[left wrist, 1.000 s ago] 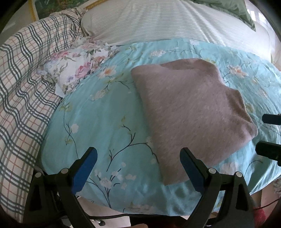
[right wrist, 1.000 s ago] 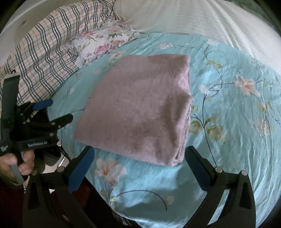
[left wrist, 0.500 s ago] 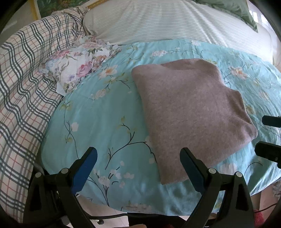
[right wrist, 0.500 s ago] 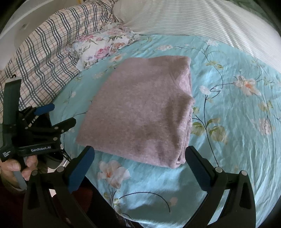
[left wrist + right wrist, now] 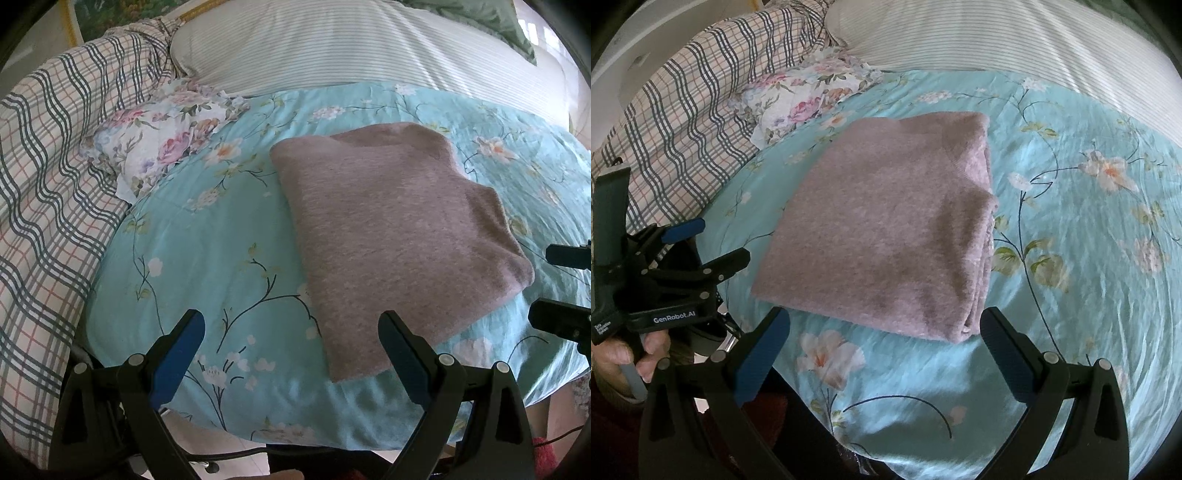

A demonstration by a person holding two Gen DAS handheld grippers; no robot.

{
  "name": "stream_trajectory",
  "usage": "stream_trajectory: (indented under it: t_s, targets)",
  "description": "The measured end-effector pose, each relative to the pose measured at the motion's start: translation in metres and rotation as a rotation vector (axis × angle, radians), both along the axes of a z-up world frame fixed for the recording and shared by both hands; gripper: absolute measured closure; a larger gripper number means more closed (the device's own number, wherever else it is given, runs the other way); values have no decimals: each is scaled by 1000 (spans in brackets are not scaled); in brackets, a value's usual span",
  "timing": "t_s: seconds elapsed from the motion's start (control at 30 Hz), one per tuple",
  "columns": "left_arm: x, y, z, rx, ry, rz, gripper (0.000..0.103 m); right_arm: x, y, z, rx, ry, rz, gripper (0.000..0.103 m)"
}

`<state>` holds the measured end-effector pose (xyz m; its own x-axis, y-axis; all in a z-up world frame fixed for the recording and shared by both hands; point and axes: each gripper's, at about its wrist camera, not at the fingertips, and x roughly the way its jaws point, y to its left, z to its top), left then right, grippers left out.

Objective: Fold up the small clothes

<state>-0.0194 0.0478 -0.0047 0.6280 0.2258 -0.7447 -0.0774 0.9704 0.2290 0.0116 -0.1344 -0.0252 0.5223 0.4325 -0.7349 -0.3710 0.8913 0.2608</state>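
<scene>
While a plaid quilt (image 5: pixel 48 184) and a floral cloth (image 5: pixel 162 144) are seen bunched at the far left, the left gripper (image 5: pixel 291 343) is held wide apart and empty at the near edge of the turquoise flowered bedspread (image 5: pixel 207 236). A folded mauve garment (image 5: pixel 886 225) is laid flat at its centre, untouched. To the right, the right gripper (image 5: pixel 882 339) is likewise spread wide, empty.

**One brand name readable**

White lettering "GenRobot.AI" runs along the black body of the left gripper (image 5: pixel 705 242), seen left of the right gripper's own tongs. A smaller white label sits at that body's rear end, beside the hand (image 5: pixel 628 356), too small to read.
</scene>
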Motion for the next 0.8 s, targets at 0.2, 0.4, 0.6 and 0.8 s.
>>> stream_trajectory:
  t_s: [0.2, 0.4, 0.6, 0.8]
  targets:
    - [-1, 2, 0, -8, 0, 2, 8, -2, 3, 0, -2, 4, -1, 1]
    - [-2, 2, 0, -15, 3, 3, 8, -5, 7, 0, -6, 3, 0, 1]
    - [-4, 3, 1, -21, -3, -4, 8, -6, 10, 3, -6, 0, 2, 0]
    - [-5, 4, 3, -29, -8, -1, 8, -5, 8, 5, -5, -7, 10, 0]
